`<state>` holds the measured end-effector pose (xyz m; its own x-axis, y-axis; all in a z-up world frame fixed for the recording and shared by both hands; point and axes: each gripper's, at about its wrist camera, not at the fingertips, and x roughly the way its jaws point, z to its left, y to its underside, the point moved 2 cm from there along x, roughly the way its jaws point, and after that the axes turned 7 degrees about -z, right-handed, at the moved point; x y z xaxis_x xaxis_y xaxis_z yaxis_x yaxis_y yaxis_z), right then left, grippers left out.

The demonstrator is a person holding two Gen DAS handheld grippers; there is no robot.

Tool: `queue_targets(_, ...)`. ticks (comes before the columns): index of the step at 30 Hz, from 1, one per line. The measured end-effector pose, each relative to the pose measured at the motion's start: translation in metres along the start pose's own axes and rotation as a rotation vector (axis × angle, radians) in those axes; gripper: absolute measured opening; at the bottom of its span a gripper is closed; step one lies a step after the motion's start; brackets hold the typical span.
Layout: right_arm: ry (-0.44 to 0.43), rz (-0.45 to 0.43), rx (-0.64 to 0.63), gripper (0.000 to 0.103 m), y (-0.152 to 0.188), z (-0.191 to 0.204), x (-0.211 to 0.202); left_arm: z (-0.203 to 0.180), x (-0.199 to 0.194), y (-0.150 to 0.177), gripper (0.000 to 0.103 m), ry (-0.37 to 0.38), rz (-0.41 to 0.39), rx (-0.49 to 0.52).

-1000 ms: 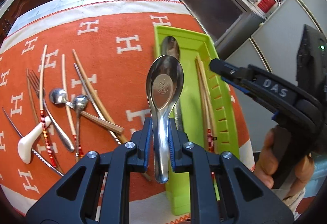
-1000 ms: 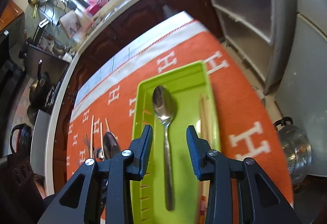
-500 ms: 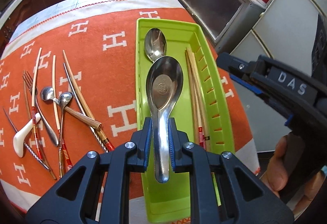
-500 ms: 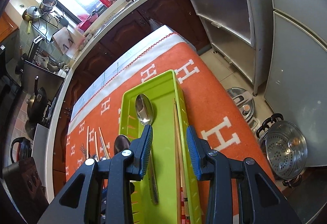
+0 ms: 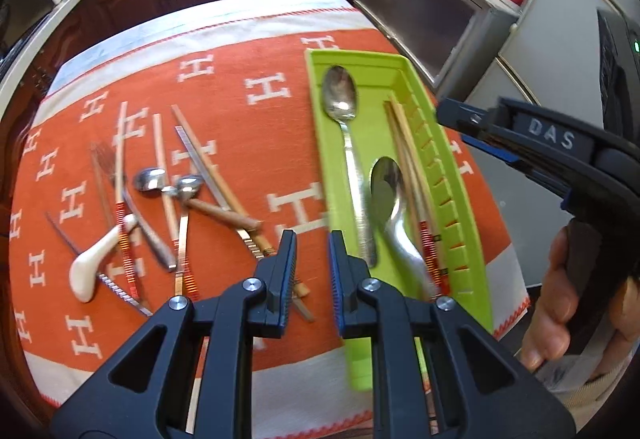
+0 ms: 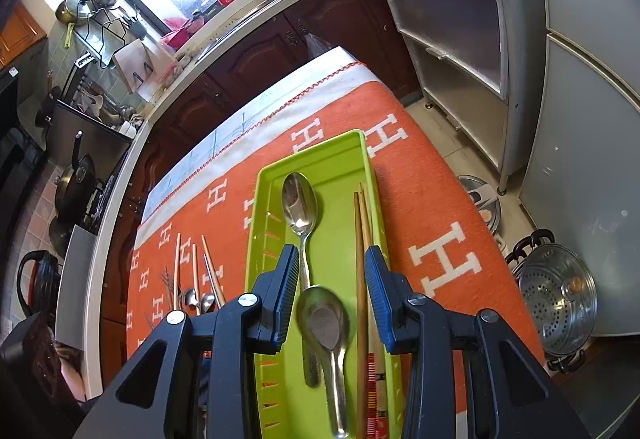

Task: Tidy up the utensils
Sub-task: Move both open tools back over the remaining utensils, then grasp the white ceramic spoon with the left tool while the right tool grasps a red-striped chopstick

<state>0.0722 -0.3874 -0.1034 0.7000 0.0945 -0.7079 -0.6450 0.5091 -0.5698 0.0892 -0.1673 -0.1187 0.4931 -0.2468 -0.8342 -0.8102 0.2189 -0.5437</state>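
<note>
Soup spoon [image 5: 394, 215] left the left gripper [image 5: 312, 271] for the green tray [image 5: 460, 199]; both fingers sets narrowly parted, empty; crossed loose utensils [image 5: 176, 199] risked snagging at next pick

left wrist: steeply down, near cloth [image 5: 248, 143] | right wrist: down | shared: tray [image 5: 472, 239]

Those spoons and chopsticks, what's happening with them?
A person is sorting utensils with a gripper in each hand. The green tray already holds a long spoon, a metal soup spoon and chopsticks. The left gripper holds nothing, its jaws slightly apart above the orange cloth. The right gripper hovers open over the tray. More utensils, including a white spoon, wait on the cloth.
</note>
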Motion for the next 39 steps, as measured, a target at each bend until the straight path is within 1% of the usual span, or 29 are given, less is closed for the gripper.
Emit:
queue_targets(9,-0.006,0.011,-0.058,0.034,0.014,0.026,-0.009,0.064,-0.032,0.003,0.013,-0.086,-0.056,-0.092)
queue_targets(15,-0.008,0.020,-0.108,0.034,0.019,0.050,-0.013,0.103,-0.043,0.010,0.013,-0.130,-0.066,-0.149)
queue_targets(20,-0.017,0.030,-0.159,0.034,0.024,0.075,-0.016,0.135,-0.052,0.019,0.013,-0.171,-0.077,-0.183)
queue_targets(26,-0.045,0.055,-0.228,0.034,0.036,0.116,-0.014,0.170,-0.059,0.030,0.013,-0.211,-0.085,-0.238)
queue_targets(30,-0.067,0.083,-0.278,0.034,0.046,0.144,-0.004,0.201,-0.058,0.040,0.013,-0.241,-0.069,-0.285)
queue_targets(35,-0.091,0.119,-0.312,0.034,0.055,0.167,0.018,0.230,-0.048,0.054,0.013,-0.272,-0.033,-0.328)
queue_targets(39,-0.111,0.174,-0.352,0.034,0.071,0.183,0.042,0.251,-0.034,0.062,0.013,-0.262,0.010,-0.371)
